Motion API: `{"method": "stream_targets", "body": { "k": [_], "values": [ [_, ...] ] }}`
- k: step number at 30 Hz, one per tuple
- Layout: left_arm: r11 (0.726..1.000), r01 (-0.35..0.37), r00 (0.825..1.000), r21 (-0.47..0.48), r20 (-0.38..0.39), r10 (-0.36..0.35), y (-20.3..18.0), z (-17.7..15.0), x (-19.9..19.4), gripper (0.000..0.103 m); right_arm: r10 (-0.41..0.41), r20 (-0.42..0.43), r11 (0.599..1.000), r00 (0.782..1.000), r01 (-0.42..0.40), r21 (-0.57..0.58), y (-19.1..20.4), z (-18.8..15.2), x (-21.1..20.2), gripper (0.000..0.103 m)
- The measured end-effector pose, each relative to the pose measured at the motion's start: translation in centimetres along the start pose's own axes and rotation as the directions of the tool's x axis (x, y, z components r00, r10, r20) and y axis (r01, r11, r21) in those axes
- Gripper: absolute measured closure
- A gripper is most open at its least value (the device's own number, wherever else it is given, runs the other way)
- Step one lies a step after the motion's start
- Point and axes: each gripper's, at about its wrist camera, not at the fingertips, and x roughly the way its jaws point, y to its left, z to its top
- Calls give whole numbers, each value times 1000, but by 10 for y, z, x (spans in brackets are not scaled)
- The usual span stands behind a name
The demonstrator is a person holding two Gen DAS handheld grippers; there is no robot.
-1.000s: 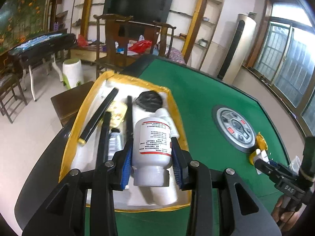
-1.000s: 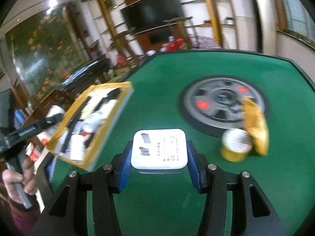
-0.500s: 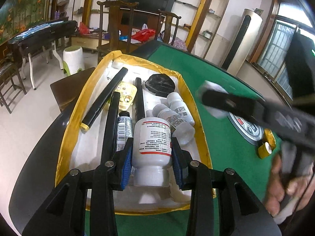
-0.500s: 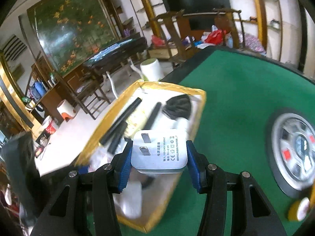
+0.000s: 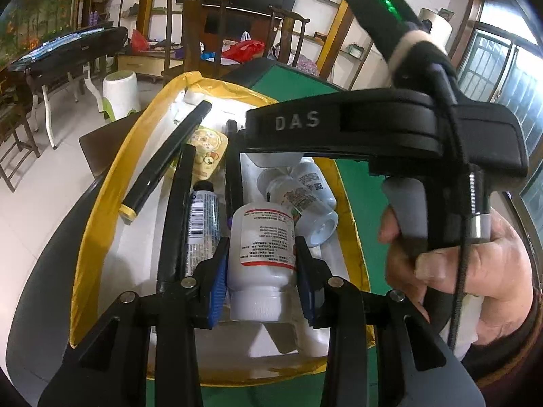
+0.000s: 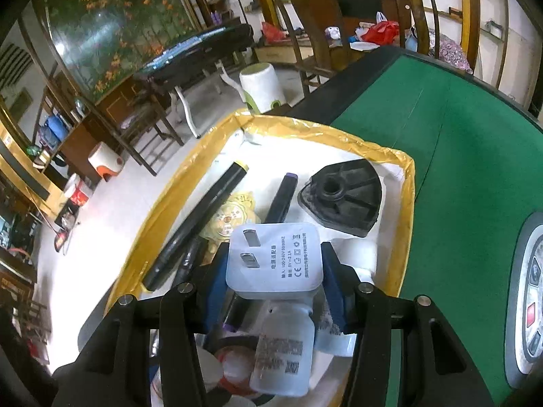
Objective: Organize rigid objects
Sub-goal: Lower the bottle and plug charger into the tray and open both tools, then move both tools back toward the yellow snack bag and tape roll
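Mostly packed already, judging by the yellow-rimmed box (image 5: 101, 183) at the left end of the green surface (image 6: 475, 169). Inside, from left to right: a long black rod (image 5: 166, 159) with a yellow tip, a printed yellow packet (image 5: 207, 152), a tube with a barcode (image 5: 203, 217), a second dark rod (image 5: 234, 176), then a heap of small white bottles (image 5: 298, 193), with a black ribbed part (image 6: 342, 196) at the far right corner.

Two pieces not yet set down. Left claw (image 5: 261, 271) pinching a white bottle (image 5: 261, 251) by its sides, cap toward the camera, low over the near middle of the box. Right claw (image 6: 275, 271) clamped on a white plug adapter (image 6: 275, 257), prongs up, held above the bottle heap. Left to do, probably: release both into the box. Possibly more waiting further right on the surface, out of frame here.

Hard to make out: the right-hand side of the box, in the left wrist view, blocked by the right tool and the hand (image 5: 468, 264) gripping it. Box floor under the adapter hidden. Bottle labels too small to read.
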Motion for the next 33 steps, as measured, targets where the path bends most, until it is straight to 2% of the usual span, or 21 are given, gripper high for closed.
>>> {"method": "stream_targets", "body": {
  "k": [18,25,29,33],
  "values": [
    [1000,1,1000,-14,-25,-2,4,-1,3,70,-13,-30,1000,999,13,-24,1,6,6,55],
    [999,10,999,-33,-44,-11,5,1,1,70,2,4,1000,1000,-2,7,-5,2,-12,51],
    [999,11,1000,-34,-21,-11,2,0,-7,56,-3,22,1000,1000,3,4,-3,-1,-23,51],
    [999,18,1000,-28,2,-18,-3,0,-20,55,13,46,1000,999,-13,7,-3,-7,-38,51]
  ]
}}
